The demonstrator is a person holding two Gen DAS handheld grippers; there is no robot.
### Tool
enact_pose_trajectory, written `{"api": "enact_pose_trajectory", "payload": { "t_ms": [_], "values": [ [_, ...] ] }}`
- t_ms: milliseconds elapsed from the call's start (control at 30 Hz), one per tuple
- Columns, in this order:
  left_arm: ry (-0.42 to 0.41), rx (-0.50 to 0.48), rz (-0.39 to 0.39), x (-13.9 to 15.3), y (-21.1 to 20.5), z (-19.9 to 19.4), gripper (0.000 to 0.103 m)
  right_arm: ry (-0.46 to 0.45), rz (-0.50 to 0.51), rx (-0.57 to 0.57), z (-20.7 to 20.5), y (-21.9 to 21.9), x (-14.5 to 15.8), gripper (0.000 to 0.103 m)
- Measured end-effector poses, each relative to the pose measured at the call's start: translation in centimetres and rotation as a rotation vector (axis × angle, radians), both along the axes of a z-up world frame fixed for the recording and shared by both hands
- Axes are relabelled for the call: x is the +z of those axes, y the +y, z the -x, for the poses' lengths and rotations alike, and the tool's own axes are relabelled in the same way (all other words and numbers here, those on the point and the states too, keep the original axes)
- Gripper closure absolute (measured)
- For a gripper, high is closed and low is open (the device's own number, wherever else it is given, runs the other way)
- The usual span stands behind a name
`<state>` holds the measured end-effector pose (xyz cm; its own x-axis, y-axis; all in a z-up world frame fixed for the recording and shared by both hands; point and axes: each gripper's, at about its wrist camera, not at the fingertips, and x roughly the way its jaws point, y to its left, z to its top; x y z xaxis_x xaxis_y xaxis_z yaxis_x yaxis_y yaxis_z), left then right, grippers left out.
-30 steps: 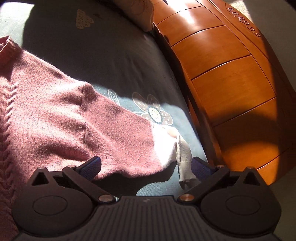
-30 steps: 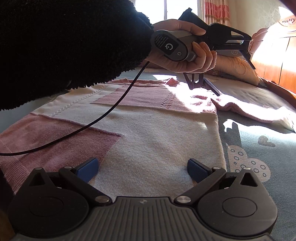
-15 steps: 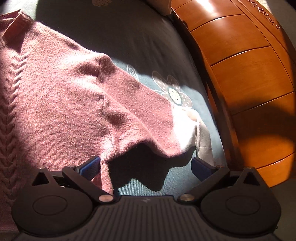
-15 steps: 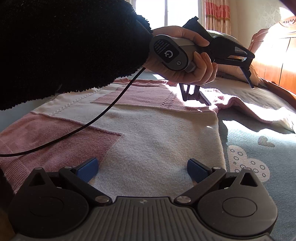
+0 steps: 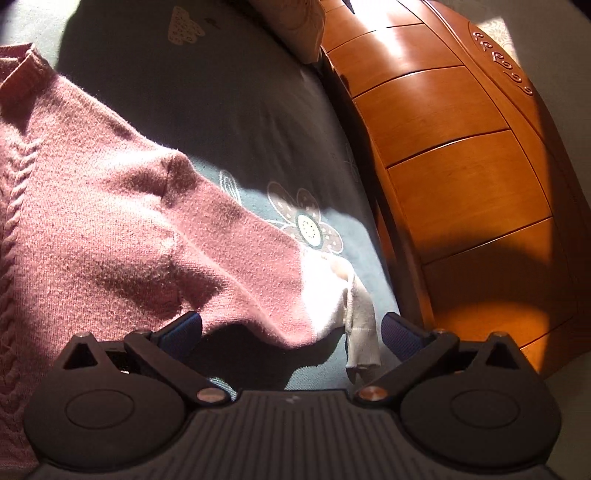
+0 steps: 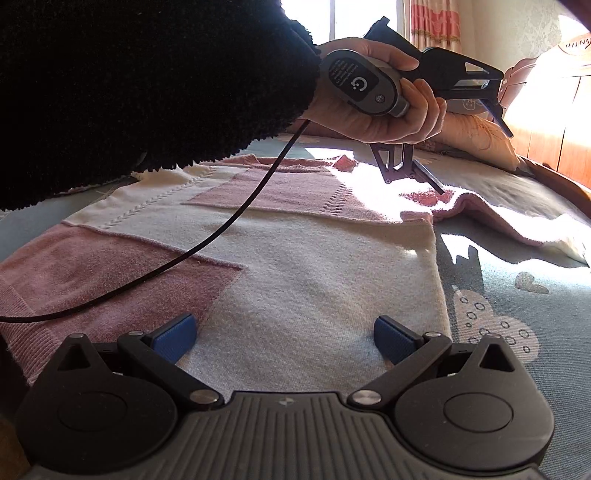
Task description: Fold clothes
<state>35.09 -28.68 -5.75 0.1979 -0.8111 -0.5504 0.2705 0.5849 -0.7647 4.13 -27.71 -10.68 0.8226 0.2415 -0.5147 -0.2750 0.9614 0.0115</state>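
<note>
Your left gripper [image 5: 290, 326] hangs over the sweater [image 5: 110, 229], which is spread flat on the grey-blue flower-print bedsheet [image 5: 229, 110]. Its jaws are spread wide and hold nothing. The pink sleeve [image 5: 240, 258] runs out to the right under them, and its white cuff [image 5: 360, 328] lies crumpled just inside the right blue pad [image 5: 400, 332]. Right of the bed stands the orange wooden headboard [image 5: 461, 166], with a pillow [image 5: 295, 22] at the far edge.

Over on the right wrist view, your right gripper [image 6: 284, 338] sits low at the near hem of the sweater [image 6: 295, 266], jaws also wide apart and gripping nothing, white knit showing between the pads. Further off, your left hand [image 6: 384, 110] holds the other gripper above the shoulder area, its black cable [image 6: 207, 243] draping leftward across the pink and white panels.
</note>
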Motion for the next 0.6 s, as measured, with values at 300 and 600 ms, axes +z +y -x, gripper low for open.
{"api": "enact_pose_trajectory", "payload": {
  "t_ms": [300,600],
  "values": [
    [0.070,-0.072,-0.119,-2.5,1.0,3.1,0.001,0.003,0.003,0.000,0.0,0.0,0.0,0.000],
    [0.067,-0.131,-0.087,-2.2,-1.4,3.6,0.001,0.002,0.002,0.002,0.1,-0.1,0.0,0.000]
  ]
}}
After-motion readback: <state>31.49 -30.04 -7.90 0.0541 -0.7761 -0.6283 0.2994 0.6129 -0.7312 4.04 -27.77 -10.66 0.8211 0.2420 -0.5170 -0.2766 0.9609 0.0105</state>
